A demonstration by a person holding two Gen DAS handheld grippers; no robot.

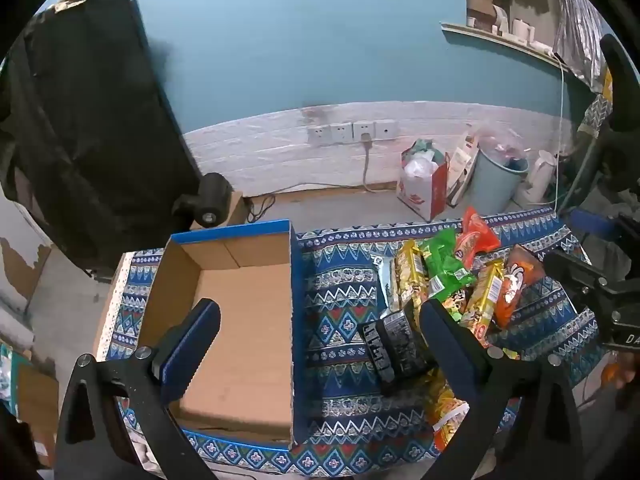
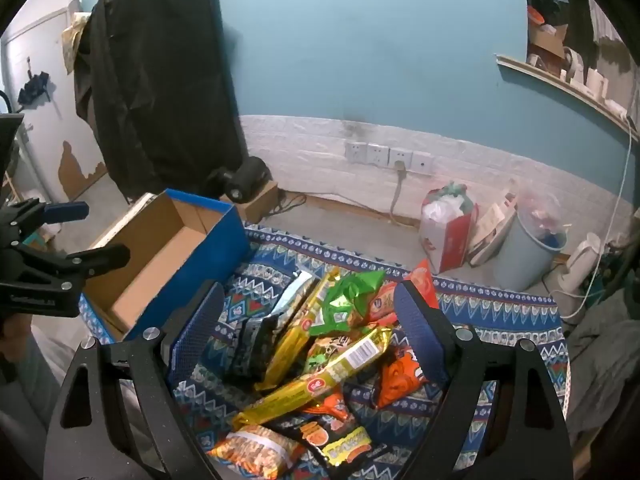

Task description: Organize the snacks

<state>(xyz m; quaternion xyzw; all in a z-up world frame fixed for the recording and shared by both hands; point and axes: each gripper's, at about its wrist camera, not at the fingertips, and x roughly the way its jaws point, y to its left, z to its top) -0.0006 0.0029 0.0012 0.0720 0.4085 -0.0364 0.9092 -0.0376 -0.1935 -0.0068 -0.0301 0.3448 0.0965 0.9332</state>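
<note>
A pile of snack packets lies on a blue patterned cloth (image 1: 340, 296): a black packet (image 1: 394, 340), gold bars (image 1: 410, 276), a green packet (image 1: 444, 264) and orange packets (image 1: 476, 240). An empty cardboard box (image 1: 240, 320) with blue outer walls stands left of the pile. My left gripper (image 1: 320, 312) hangs open over the box's right wall, with nothing between its fingers. My right gripper (image 2: 310, 296) is open above the pile, over a long gold bar (image 2: 320, 380) and the green packet (image 2: 348, 300). The left gripper (image 2: 80, 232) shows at the right wrist view's left edge.
Behind the table are a grey floor, a white-panelled wall with sockets (image 1: 352, 132), a red-and-white bag (image 1: 424, 184), a pale blue bin (image 1: 500, 180) and a white kettle (image 1: 538, 178). A black draped object (image 1: 88, 120) stands at the back left, with a small black device (image 1: 208, 200) beside it.
</note>
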